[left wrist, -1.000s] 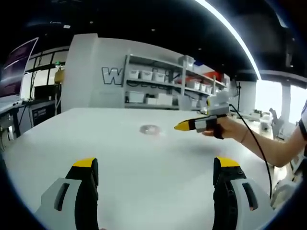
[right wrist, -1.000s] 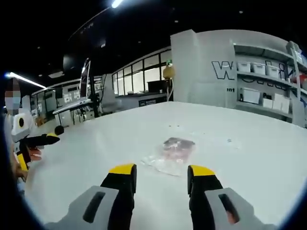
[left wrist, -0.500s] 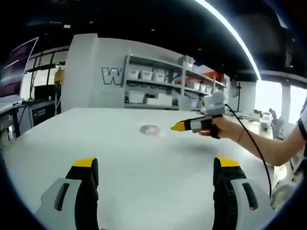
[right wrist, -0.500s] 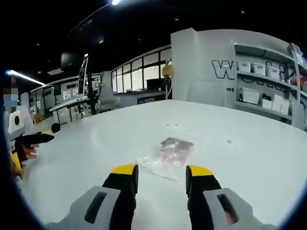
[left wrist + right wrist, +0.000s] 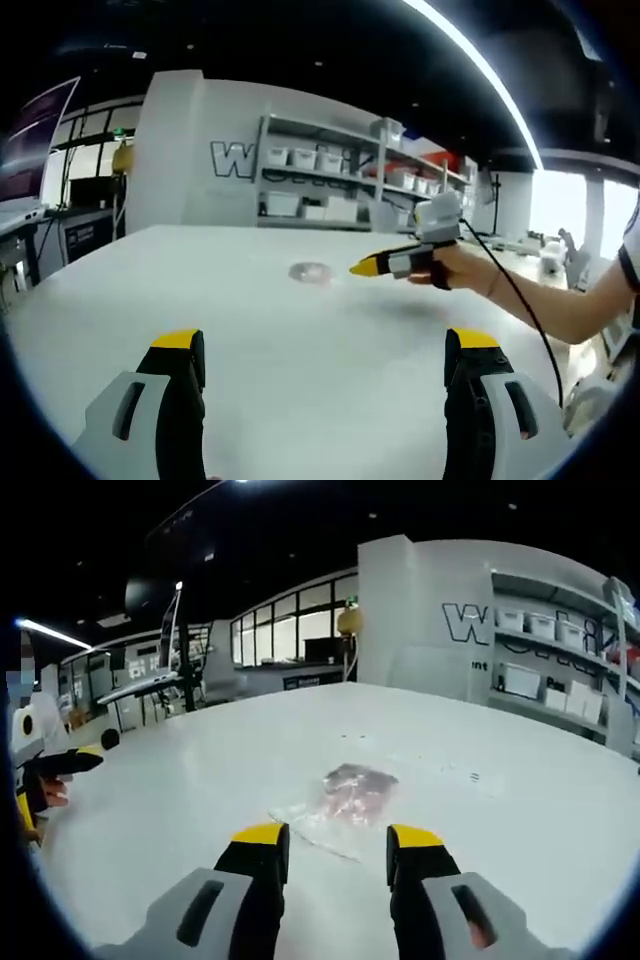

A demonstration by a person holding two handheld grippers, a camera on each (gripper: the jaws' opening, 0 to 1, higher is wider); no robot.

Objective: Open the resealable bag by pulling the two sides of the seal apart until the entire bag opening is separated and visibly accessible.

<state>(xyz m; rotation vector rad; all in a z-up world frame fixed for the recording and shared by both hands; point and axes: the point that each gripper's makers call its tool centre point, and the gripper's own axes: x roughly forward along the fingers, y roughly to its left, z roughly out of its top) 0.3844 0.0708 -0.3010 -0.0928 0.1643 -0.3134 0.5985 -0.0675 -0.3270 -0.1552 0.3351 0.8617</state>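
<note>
A clear resealable bag (image 5: 337,802) with reddish contents lies flat on the white table (image 5: 520,820), just beyond my right gripper (image 5: 338,840), whose yellow-tipped jaws stand open and hold nothing. In the left gripper view the same bag (image 5: 311,271) is a small patch far out on the table. My left gripper (image 5: 325,345) is wide open over bare tabletop, well short of the bag. The right gripper (image 5: 372,266) comes in from the right in a person's hand, its tip close to the bag. The left gripper (image 5: 62,764) also appears at the left edge of the right gripper view.
The white table (image 5: 250,330) spreads wide around the bag. Shelves with white bins (image 5: 330,180) and a white pillar with lettering (image 5: 420,620) stand behind it. Desks with monitors (image 5: 150,685) lie beyond the far left edge. A cable (image 5: 525,315) hangs from the held right gripper.
The right gripper has moved closer to the bag, which now sits nearer its jaws. The left gripper has stayed put.
</note>
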